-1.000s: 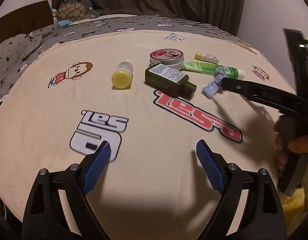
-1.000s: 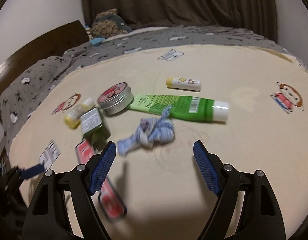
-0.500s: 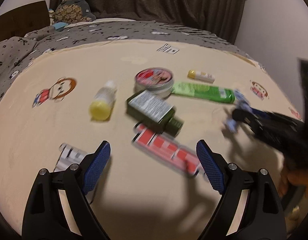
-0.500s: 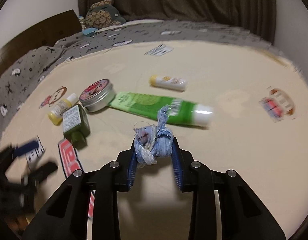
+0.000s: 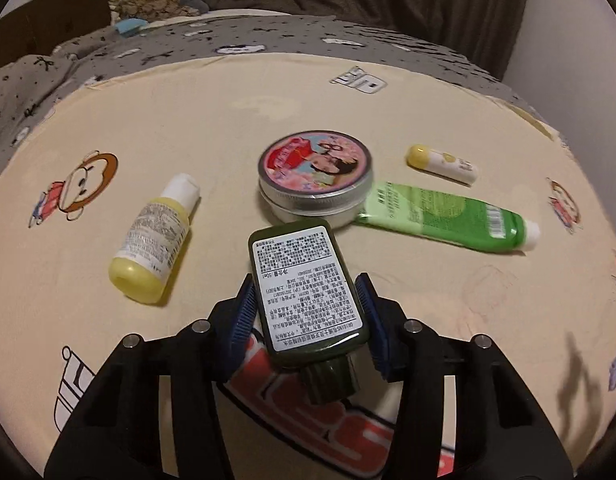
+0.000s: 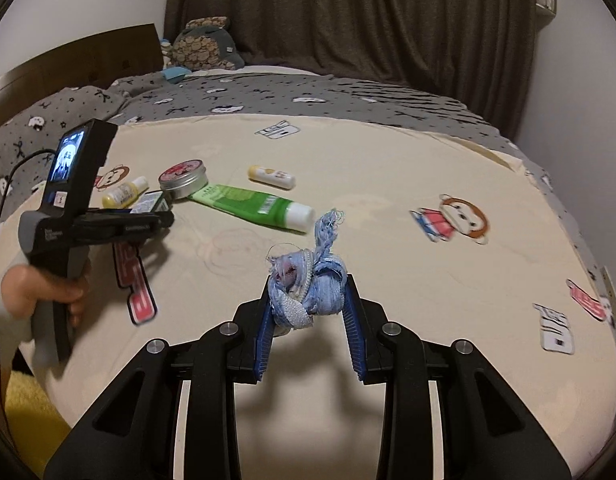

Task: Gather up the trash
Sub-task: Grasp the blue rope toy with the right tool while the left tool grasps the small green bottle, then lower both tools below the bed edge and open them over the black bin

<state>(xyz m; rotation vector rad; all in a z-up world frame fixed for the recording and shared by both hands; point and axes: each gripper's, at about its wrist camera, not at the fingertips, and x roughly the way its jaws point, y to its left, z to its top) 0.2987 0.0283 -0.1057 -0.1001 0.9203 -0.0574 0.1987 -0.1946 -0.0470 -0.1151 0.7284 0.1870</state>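
My left gripper [image 5: 306, 316] is shut on a dark green bottle [image 5: 306, 286] with a white label, cap toward the camera, just above the cream bed sheet [image 5: 228, 112]. My right gripper [image 6: 308, 308] is shut on a knotted blue rag [image 6: 306, 284] and holds it above the sheet. On the sheet lie a yellow bottle [image 5: 154, 240], a round pink-lidded tin [image 5: 313, 178], a green tube [image 5: 447, 220] and a small yellow-and-white stick [image 5: 441, 163]. In the right wrist view the left gripper [image 6: 156, 218] and green bottle [image 6: 150, 203] show at the left.
A grey patterned blanket [image 6: 308, 98] and a stuffed toy [image 6: 206, 46] lie at the back, with a dark curtain [image 6: 347, 12] behind. A wooden headboard [image 6: 68, 64] stands at the left. A yellow cloth [image 6: 24, 420] lies beyond the bed's near left edge.
My left gripper moved forward and closed on the dark green bottle. My right gripper closed on the blue rag and lifted it back from the green tube.
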